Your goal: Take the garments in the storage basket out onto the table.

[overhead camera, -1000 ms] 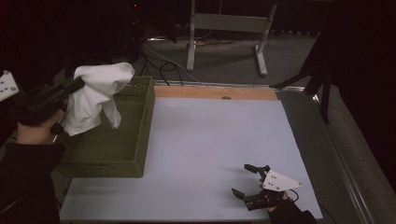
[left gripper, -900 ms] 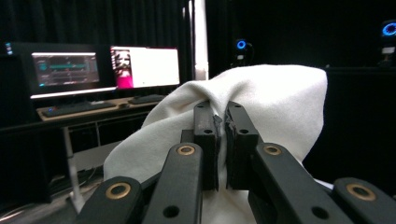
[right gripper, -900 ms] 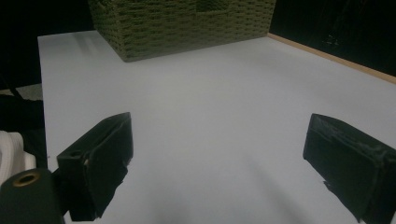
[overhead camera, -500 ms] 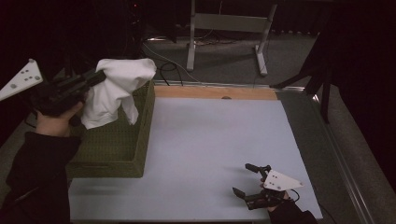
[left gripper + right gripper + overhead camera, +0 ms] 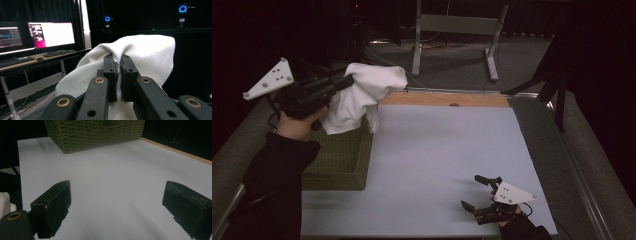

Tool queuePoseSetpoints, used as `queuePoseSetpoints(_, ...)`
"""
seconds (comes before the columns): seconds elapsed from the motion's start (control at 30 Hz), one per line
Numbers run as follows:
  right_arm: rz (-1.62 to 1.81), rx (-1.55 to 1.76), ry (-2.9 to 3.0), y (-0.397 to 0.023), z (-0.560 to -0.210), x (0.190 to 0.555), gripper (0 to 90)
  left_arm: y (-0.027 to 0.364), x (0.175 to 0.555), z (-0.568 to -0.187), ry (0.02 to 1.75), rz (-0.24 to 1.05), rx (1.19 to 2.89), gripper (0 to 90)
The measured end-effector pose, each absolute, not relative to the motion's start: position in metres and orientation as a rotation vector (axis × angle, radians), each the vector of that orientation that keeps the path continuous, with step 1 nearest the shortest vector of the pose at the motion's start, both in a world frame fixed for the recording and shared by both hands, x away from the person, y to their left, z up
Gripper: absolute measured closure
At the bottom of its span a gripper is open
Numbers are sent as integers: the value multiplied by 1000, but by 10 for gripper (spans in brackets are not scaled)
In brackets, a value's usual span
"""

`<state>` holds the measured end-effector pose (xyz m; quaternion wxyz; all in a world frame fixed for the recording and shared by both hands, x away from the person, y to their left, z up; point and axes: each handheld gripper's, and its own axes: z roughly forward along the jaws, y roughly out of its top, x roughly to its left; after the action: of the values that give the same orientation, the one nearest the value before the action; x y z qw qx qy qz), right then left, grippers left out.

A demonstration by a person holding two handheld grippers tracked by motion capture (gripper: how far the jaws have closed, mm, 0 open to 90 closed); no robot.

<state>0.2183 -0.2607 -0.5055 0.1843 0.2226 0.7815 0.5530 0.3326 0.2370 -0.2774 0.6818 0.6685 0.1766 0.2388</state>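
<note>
One white cloth (image 5: 140,62) pinched in left gripper (image 5: 119,65), draped beyond jaws above green basket (image 5: 343,160); right gripper (image 5: 479,192) spread wide, well apart.

No legible text, label, brand, number or sign appears on any surface. The two monitor screens (image 5: 37,33) seen in the left gripper view show content too blurred to read.

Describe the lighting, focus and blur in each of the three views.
High view: dim, surroundings nearly black, the pale table evenly lit, the white cloth soft-edged. Left gripper view: the cloth bright against a dark room, glowing monitors slightly soft. Right gripper view: the near jaws blurred, the green woven basket sharper.
</note>
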Motion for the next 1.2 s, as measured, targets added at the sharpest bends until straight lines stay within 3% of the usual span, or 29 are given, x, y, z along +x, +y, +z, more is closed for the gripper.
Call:
queuePoseSetpoints(0.7,1562,635,2189,-263,-505,219,84,168,352,-282,350,474,1544,859)
queuePoseSetpoints(1.2,1553,646,2174,-264,-504,219,84,117,361,-292,392,498,1580,859)
